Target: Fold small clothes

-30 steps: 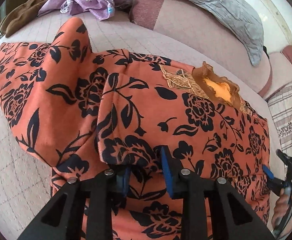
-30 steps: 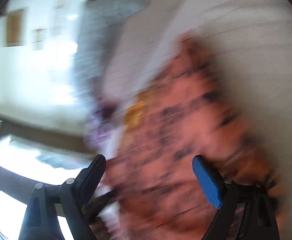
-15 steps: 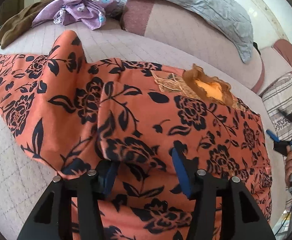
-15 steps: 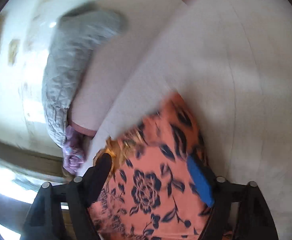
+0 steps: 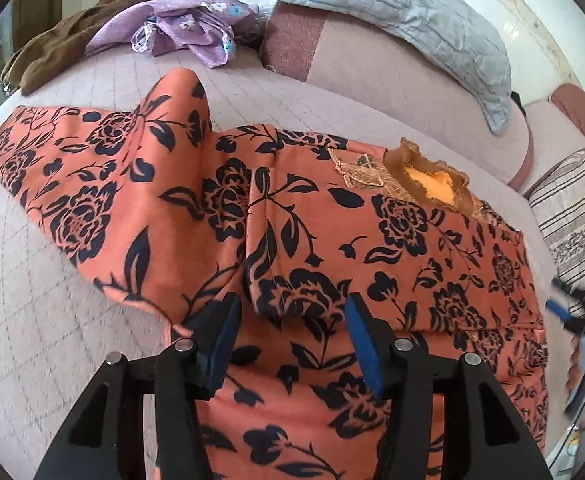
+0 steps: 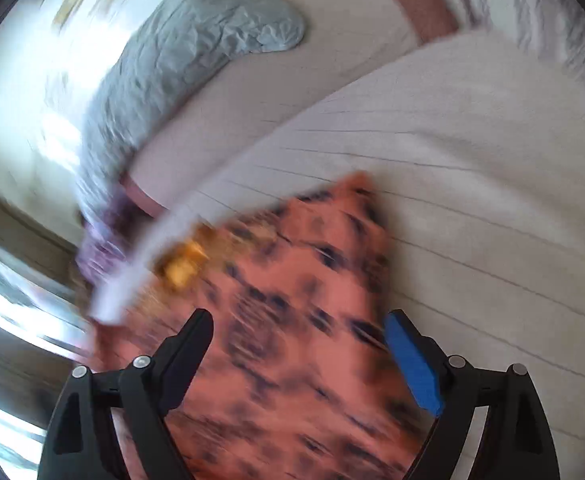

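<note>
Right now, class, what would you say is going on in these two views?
A person with two handheld grippers is folding an orange floral garment spread on a quilted bed. The left gripper is open over a sleeve fold near the middle. The right gripper, also open, hovers over the garment's other side; that view is blurred. Nothing is gripped.

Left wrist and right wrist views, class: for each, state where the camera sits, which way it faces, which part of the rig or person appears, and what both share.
Left wrist: on the left gripper, looking along open fingers across the orange floral garment toward the grey quilt; the right gripper shows at the right edge.
Right wrist: on the right gripper, facing the blurred garment and sofa seat; only its own open fingers show.
Shared: garment, quilt.
</note>
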The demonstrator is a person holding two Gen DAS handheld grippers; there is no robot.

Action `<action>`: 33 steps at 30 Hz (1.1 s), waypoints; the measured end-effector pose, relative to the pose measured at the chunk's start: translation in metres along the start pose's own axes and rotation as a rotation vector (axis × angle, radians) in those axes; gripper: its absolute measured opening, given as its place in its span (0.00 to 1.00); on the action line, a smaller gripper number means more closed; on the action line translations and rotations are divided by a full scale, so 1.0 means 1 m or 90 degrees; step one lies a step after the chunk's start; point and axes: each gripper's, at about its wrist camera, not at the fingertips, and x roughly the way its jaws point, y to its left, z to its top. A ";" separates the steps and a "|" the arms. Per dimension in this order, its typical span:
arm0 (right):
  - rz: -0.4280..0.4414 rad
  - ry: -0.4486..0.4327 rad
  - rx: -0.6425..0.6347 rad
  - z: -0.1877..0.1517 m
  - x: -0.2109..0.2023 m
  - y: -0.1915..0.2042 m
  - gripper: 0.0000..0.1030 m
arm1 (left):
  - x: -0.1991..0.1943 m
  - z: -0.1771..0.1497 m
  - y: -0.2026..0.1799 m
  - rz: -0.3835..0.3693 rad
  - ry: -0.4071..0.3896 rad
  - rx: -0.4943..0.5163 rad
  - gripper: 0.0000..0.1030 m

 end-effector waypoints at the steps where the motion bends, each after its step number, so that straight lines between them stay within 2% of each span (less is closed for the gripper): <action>1: -0.036 -0.006 -0.019 -0.009 -0.005 -0.005 0.87 | -0.003 -0.001 -0.002 -0.004 -0.004 0.001 0.53; 3: -0.041 -0.003 -0.001 -0.017 -0.008 -0.023 0.86 | -0.005 -0.001 -0.009 -0.008 -0.005 0.006 0.53; 4: -0.031 0.016 0.008 -0.019 -0.003 -0.027 0.83 | -0.002 0.001 -0.015 -0.006 -0.007 0.009 0.54; 5: -0.029 0.028 -0.001 -0.021 -0.004 -0.026 0.71 | 0.003 0.002 -0.020 -0.007 -0.007 0.017 0.55; 6: -0.039 0.043 -0.024 -0.023 0.002 -0.021 0.63 | 0.007 0.002 -0.021 -0.002 0.001 0.019 0.55; 8: -0.061 0.083 -0.070 -0.026 0.022 -0.011 0.25 | 0.029 0.002 -0.020 0.030 0.044 0.017 0.55; 9: -0.100 0.088 -0.100 -0.028 0.027 -0.005 0.23 | 0.033 0.001 -0.021 0.039 0.041 0.028 0.55; 11: -0.141 0.087 -0.127 -0.027 0.032 0.000 0.21 | 0.031 0.000 -0.029 0.060 0.033 0.064 0.55; 13: -0.118 0.077 -0.069 -0.025 0.030 -0.010 0.23 | 0.023 0.002 -0.028 0.048 0.037 0.062 0.55; 14: -0.116 0.062 -0.038 -0.025 0.025 -0.013 0.31 | 0.016 0.004 -0.024 0.034 0.030 0.049 0.55; 15: -0.127 0.051 -0.020 -0.026 0.021 -0.012 0.35 | 0.007 0.005 -0.018 0.023 0.016 0.037 0.55; 16: -0.143 0.041 -0.012 -0.029 0.014 -0.012 0.44 | -0.002 0.005 -0.013 0.020 0.004 0.030 0.55; 17: -0.151 0.028 -0.014 -0.030 0.009 -0.006 0.61 | -0.014 0.005 -0.003 0.011 -0.011 0.022 0.55; 18: -0.153 0.000 -0.022 -0.031 -0.002 0.004 0.67 | -0.024 0.005 0.005 0.002 -0.021 0.013 0.55; 21: -0.131 -0.058 -0.065 -0.033 -0.023 0.036 0.69 | -0.056 0.006 0.045 -0.037 -0.070 -0.052 0.56; 22: -0.113 -0.077 -0.083 -0.038 -0.031 0.048 0.71 | -0.064 0.008 0.065 -0.055 -0.086 -0.097 0.58; 24: -0.079 -0.092 -0.120 -0.056 -0.037 0.068 0.77 | -0.070 0.014 0.121 -0.109 -0.107 -0.232 0.59; 27: -0.034 -0.059 -0.178 -0.086 -0.023 0.091 0.77 | -0.059 0.024 0.194 -0.149 -0.112 -0.391 0.59; 29: -0.043 -0.026 -0.201 -0.110 -0.009 0.096 0.77 | -0.050 0.037 0.238 -0.175 -0.128 -0.472 0.59; 33: -0.060 0.020 -0.212 -0.149 0.011 0.089 0.77 | -0.033 0.063 0.302 -0.195 -0.153 -0.570 0.59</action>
